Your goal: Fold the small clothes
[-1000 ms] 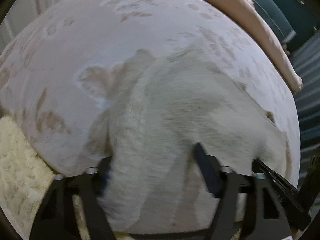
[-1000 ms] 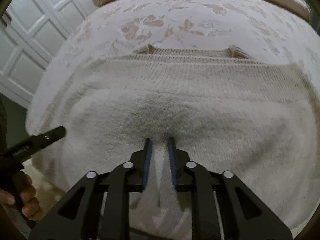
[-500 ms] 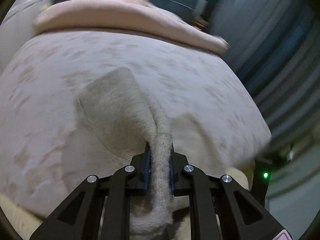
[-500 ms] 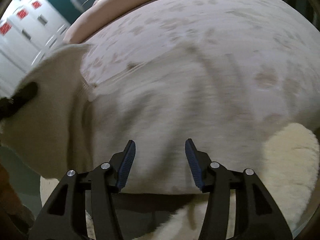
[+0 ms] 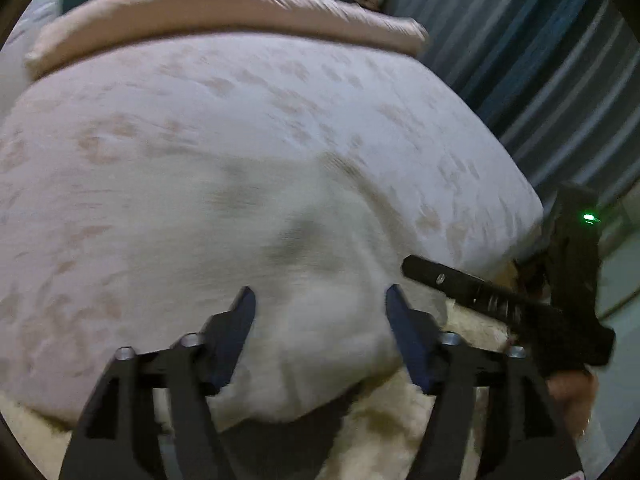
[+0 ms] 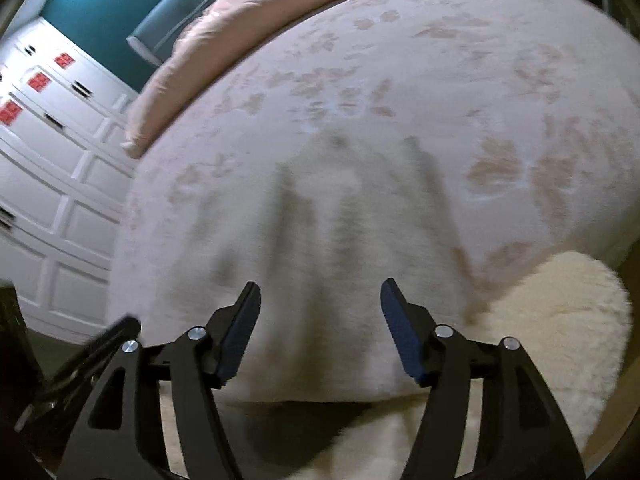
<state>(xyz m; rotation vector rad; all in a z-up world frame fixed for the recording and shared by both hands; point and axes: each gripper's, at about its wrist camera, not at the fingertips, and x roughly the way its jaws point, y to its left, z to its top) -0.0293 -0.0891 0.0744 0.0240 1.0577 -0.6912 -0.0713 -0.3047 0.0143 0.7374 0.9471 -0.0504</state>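
Nearest, a cream shaggy rug (image 6: 552, 320) lies at the foot of the bed (image 5: 280, 96). Left gripper (image 5: 320, 300) and right gripper (image 6: 320, 296): jaws have just been opening, now wide apart, pads clear of the cloth, nothing gripped. The cream knit garment (image 5: 304, 264) lies on the leaf-patterned cover at the near edge, blurred. Beyond it, a pink duvet (image 5: 224, 4). Only the left view shows striped curtains (image 5: 540, 60); only the right shows white panelled wardrobe doors (image 6: 60, 168) and a teal wall (image 6: 92, 12)
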